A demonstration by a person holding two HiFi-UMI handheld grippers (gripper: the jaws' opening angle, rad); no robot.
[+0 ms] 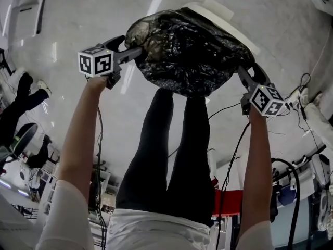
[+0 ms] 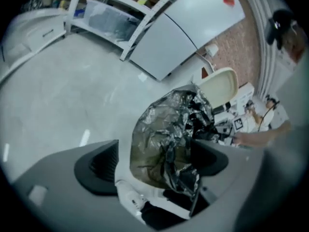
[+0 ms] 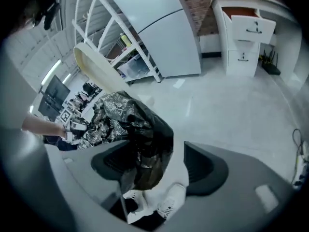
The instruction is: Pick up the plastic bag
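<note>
Plastic bag [image 1: 187, 51] looks a soft, light, slippery film; left gripper [image 1: 132, 52] and right gripper [image 1: 242, 73] jaws stand released around its 2 bunched edges, the best holds.

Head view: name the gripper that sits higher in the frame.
The left gripper, at the crumpled black plastic bag's left edge; the right gripper sits lower, at its right edge.

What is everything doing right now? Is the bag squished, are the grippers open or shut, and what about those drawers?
plastic bag: crumpled, one end between each gripper's jaws.
left gripper: open, bag against one jaw, gap at the other.
right gripper: open, bag against one jaw, gap at the other.
top drawer: pulled out.
lower drawers: shut.
</note>
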